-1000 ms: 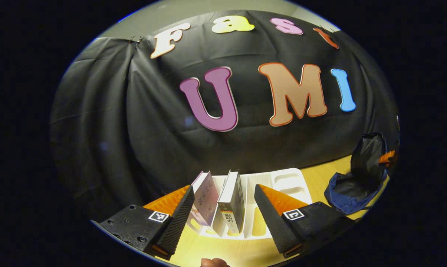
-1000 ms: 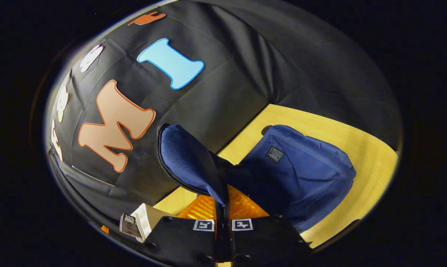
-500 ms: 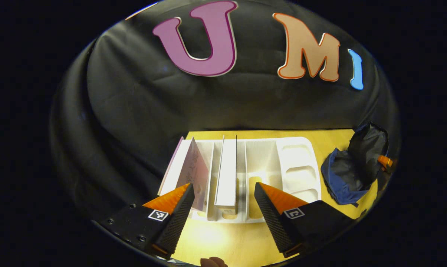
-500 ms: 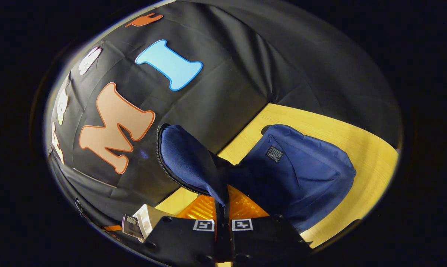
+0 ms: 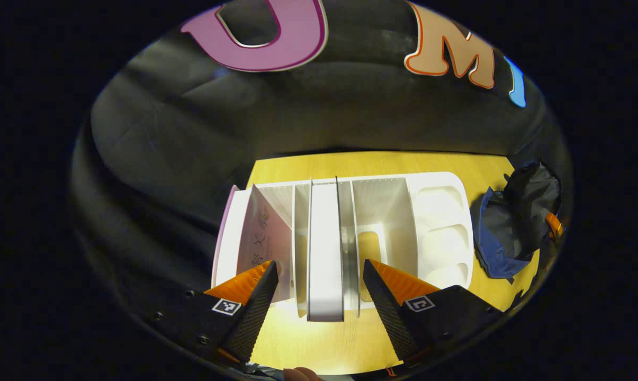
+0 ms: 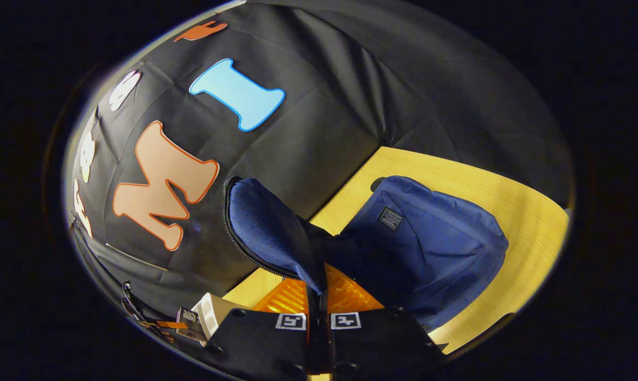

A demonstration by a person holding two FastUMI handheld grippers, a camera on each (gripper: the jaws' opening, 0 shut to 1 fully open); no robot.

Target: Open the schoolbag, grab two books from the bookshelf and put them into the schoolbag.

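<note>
Step in hand: first book pick; bag already open.

L gripper [image 5: 316,296] wide open, above white book [image 5: 325,254], touching nothing. Book upright in middle slot of bookshelf [image 5: 440,211], near desk [image 5: 319,346] front edge.

Next: lower, straddle book, close, lift.

R gripper [image 6: 319,296] clamped on schoolbag [image 6: 424,238] flap [image 6: 266,233], holding it up; bag toward desk's right end, prob. mouth open.

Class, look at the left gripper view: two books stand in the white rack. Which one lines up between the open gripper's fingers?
The white-spined book standing upright in a middle slot of the white plastic bookshelf. The purple-edged book leans at the far left, behind one finger of the left gripper.
</note>
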